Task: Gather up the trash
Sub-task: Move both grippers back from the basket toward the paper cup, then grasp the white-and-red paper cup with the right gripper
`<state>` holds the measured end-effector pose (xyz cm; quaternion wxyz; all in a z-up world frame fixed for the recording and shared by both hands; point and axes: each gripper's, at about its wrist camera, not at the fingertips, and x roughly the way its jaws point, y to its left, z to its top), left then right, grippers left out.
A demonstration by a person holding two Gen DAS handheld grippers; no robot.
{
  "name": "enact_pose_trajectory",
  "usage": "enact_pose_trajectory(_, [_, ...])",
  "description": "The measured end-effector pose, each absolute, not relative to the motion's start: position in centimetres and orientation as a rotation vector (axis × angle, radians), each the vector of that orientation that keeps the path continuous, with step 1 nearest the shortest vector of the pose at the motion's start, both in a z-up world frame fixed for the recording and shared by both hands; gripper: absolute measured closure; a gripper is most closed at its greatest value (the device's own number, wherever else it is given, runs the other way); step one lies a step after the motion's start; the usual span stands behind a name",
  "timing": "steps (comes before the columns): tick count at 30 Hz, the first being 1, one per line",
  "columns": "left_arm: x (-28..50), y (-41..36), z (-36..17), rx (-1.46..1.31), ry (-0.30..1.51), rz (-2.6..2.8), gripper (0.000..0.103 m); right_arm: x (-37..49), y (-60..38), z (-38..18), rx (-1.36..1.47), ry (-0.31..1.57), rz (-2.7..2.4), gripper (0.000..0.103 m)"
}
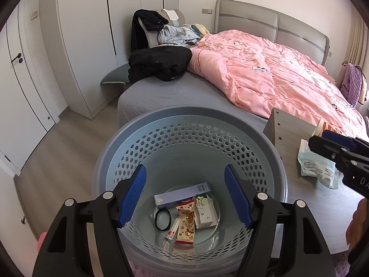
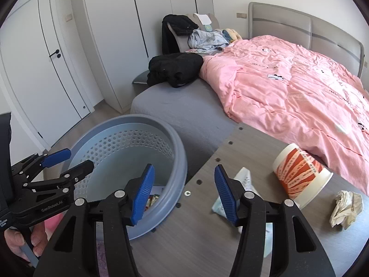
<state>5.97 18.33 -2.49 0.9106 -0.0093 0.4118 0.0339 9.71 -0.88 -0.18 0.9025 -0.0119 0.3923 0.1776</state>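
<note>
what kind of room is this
A bedroom in a home, most likely. A bed with a padded headboard and a rumpled pink duvet fills the view, clothes are piled at its near corner, and tall white wardrobe doors line the wall behind it.

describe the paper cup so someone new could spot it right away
Start at the bed with the pink quilt, then drop to the grey wooden table at its foot. The cup lies tipped on its side there, white with orange-red stripes, unlike the crumpled paper beside it.
</note>
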Motion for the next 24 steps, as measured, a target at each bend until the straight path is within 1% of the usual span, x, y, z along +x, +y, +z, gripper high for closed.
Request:
enact_pose_trajectory(3, [5.9,17.6,-2.2,-0.012,0.842,0.058,0.033,10.8,-3.3,0.5,-0.038,0.807,0.321,0.049])
enact_pose_trajectory(5, [5.8,17.3,-2.1,-0.01,0.837,0.052,0.033,11.7,-5.0,0.8,-0.05,0.816,0.288,0.044])
enact_pose_trajectory(12, [5.9,16.3,-1.9,-0.012,0.842,0.031,0.033,15.5,-9.7,0.5,-0.104,0.914,0.205,0.044])
enact_pose_trajectory(19, [5.8,15.7,-1.8,-0.008,0.843,0.023,0.033,19.0,-10.4,-0.3,-0.128,1.047,0.252,0.041])
enact_pose_trajectory(24, [5.8,15.8,-1.7,-0.011,0.84,0.026,0.033,21.1,-9.7,-1.7,-0.171,1.155,0.278,0.041])
